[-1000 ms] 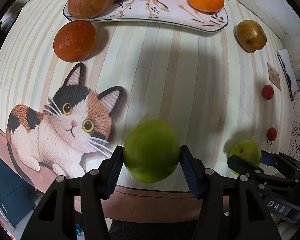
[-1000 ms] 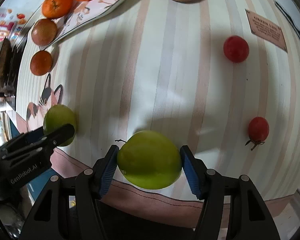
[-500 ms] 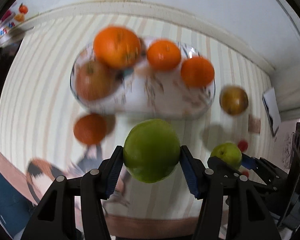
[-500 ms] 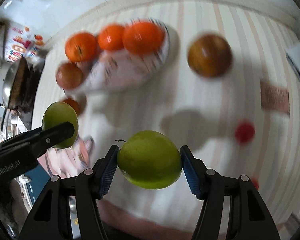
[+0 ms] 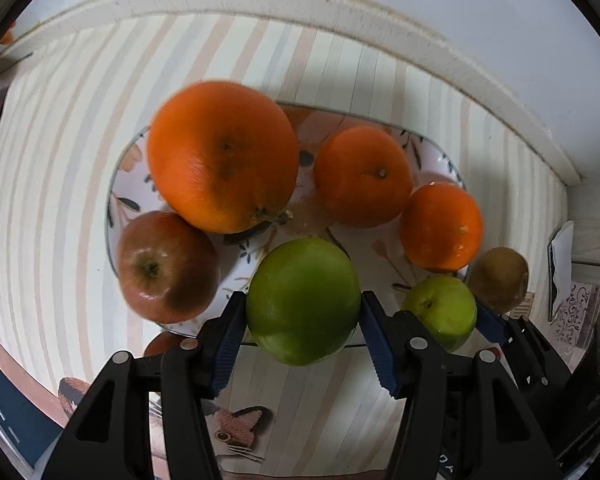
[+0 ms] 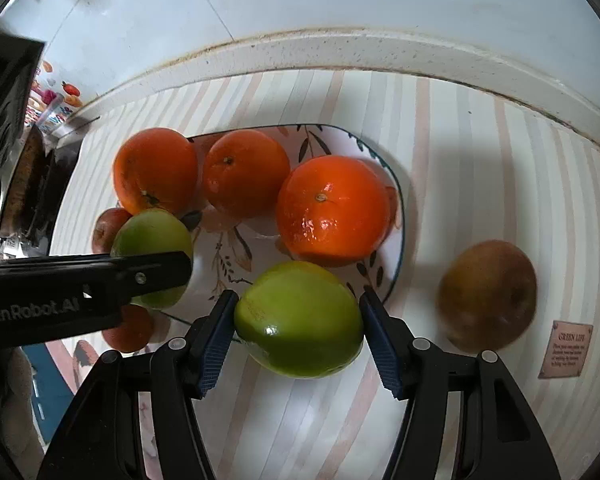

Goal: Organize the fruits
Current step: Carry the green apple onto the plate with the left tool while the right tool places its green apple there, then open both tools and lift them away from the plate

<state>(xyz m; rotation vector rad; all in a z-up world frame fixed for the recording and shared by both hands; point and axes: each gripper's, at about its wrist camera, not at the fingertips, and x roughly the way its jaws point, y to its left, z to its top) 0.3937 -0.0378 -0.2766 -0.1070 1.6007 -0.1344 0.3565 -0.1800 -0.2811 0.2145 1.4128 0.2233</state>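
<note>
The left gripper (image 5: 303,328) clamps a green apple (image 5: 303,300) between its blue pads, the fruit sitting squarely between the fingers and hanging over the near rim of the floral plate (image 5: 128,160). The right gripper (image 6: 298,330) is closed on a second green apple (image 6: 299,319) the same way, also at the plate's near edge, toward its right end. Both apples are smooth, glossy and evenly green; the right one carries a bright highlight low on its skin. On the plate lie a large orange (image 5: 222,156), two smaller mandarins (image 5: 362,176) and a red apple (image 5: 166,266). A brownish pear (image 6: 487,295) rests on the striped cloth (image 6: 460,152) just right of the plate.
</note>
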